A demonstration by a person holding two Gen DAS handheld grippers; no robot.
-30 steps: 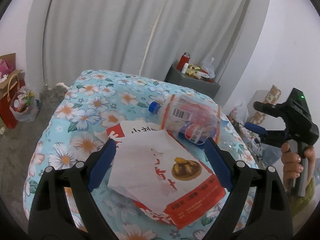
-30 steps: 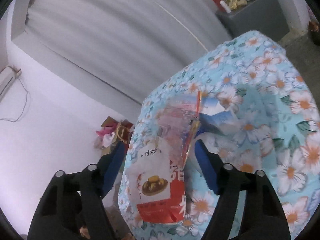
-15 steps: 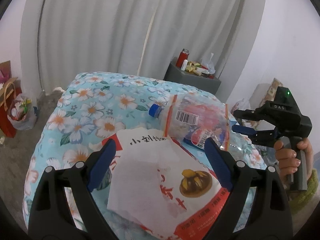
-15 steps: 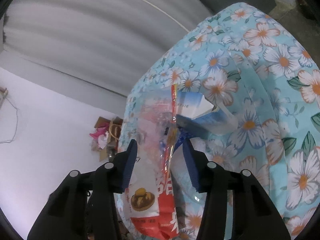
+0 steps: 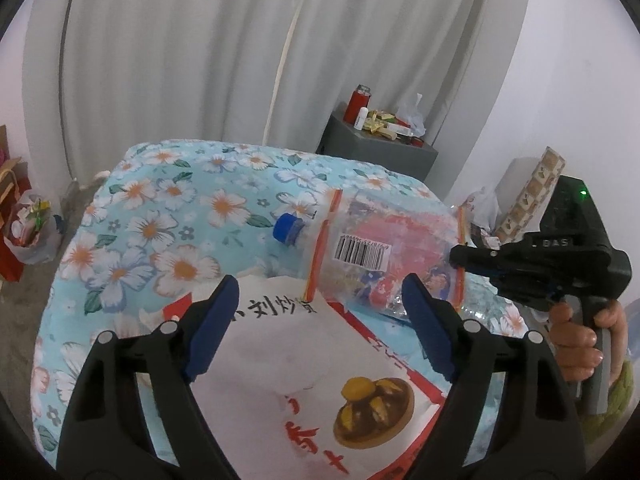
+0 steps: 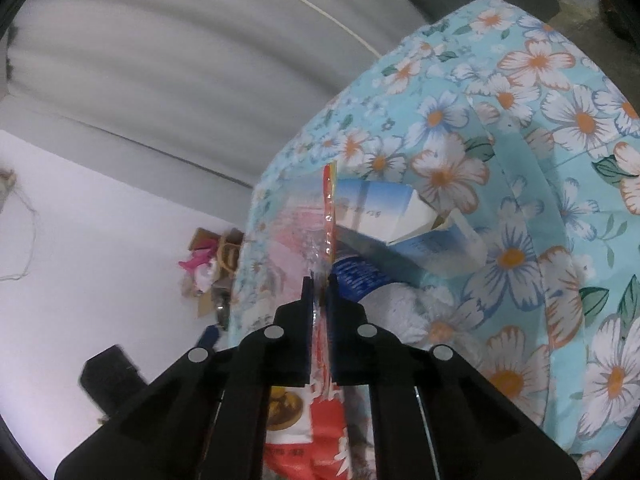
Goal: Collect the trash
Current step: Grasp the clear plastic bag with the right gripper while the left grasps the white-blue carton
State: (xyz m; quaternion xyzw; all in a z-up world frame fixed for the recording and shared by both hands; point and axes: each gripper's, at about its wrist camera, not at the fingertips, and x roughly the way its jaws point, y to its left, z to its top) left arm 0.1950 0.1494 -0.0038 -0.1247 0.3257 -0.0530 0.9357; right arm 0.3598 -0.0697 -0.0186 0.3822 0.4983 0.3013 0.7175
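A clear snack wrapper (image 5: pixel 384 256) with red print and a barcode lies on the floral table cover (image 5: pixel 168 216). My right gripper (image 6: pixel 319 284) is shut on the wrapper's (image 6: pixel 308 236) edge; it also shows at the right of the left wrist view (image 5: pixel 460 258). A bottle with a blue cap (image 5: pixel 289 229) lies partly under the wrapper. A red and white paper food bag (image 5: pixel 320 368) lies in front. My left gripper (image 5: pixel 320 312) is open and empty just above that bag. A blue and white carton (image 6: pixel 400 216) lies beside the wrapper.
A grey cabinet (image 5: pixel 380 152) with a red flask and clutter stands behind the table by white curtains. Bags (image 5: pixel 28 228) sit on the floor at the left. A patterned box (image 5: pixel 536 192) leans at the right wall.
My right gripper moved in and closed from open onto the wrapper's edge. My left gripper shifted forward a little above the paper bag and stayed open.
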